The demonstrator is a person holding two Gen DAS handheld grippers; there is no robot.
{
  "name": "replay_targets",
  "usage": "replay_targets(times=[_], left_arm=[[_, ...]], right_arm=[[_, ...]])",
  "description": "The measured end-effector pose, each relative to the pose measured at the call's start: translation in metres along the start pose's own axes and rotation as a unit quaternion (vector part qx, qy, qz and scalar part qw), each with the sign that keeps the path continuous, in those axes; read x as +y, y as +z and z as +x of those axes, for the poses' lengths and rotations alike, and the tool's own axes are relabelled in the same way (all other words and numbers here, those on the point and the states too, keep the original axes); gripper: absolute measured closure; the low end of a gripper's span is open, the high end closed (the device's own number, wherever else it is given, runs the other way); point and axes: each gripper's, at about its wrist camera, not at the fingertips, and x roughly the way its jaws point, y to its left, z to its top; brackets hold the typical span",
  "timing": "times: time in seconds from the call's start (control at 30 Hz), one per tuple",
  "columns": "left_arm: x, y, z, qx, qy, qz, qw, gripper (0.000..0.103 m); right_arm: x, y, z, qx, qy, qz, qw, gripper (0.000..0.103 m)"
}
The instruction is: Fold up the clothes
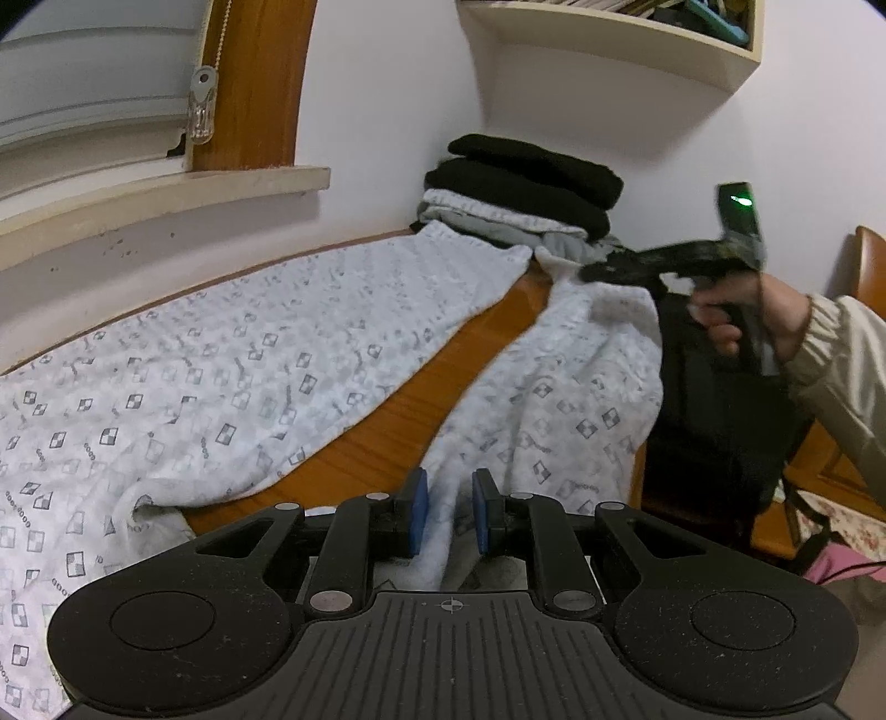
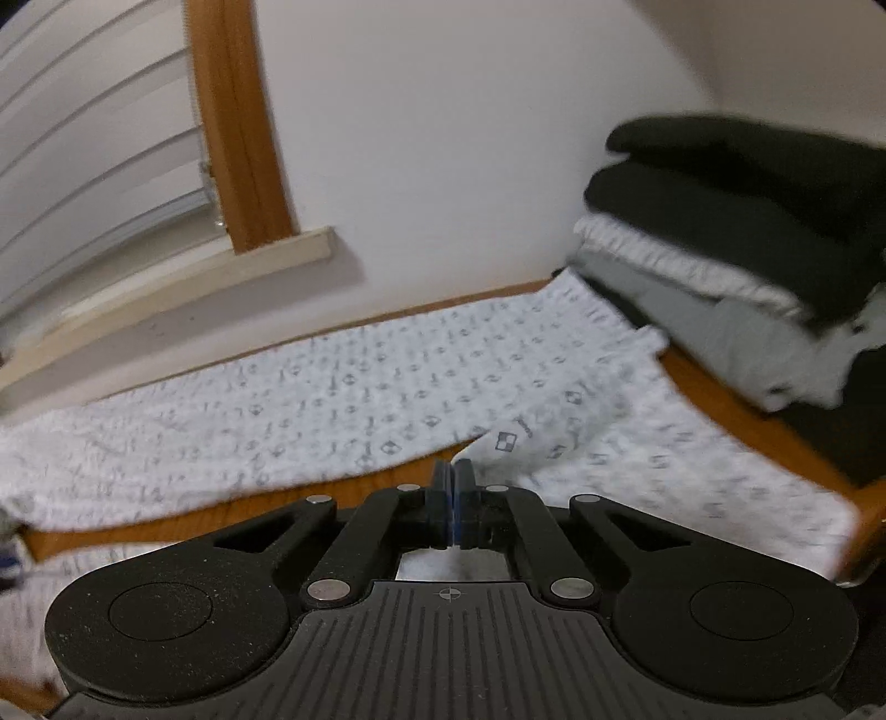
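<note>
White patterned fleece trousers lie mid-frame on the wooden table; left gripper clamps a fold, right gripper is pinched empty, so its leg may slump unfolded.

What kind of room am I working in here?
Most likely a bedroom or study at home. A wooden table stands against a white wall beneath a window with blinds, a wall shelf holds books, and a stack of folded clothes sits in the corner.

Right gripper motion-blurred, grip on trousers unclear; folded stack cut by frame edge.
</note>
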Motion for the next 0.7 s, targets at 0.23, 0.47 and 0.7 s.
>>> replay_targets(times=[0.23,0.47,0.7], left_arm=[[-0.006,-0.001,-0.004,-0.005,-0.007,0.005,0.9999,0.085],[-0.007,-0.005,-0.006,-0.004,-0.004,0.003,1.0000,0.085],[-0.011,-0.011,-0.011,-0.007,0.001,0.006,1.0000,0.085]], right_arm=[[-0.013,-0.029,-0.037,0.056,-0.035,-0.030,0.997,0.100],[0.003,-0.024,-0.036,0.013,-0.052,-0.051,0.997,0.082],[0.061,-0.026,0.000,0.014,0.070,-0.074,0.995,0.070]])
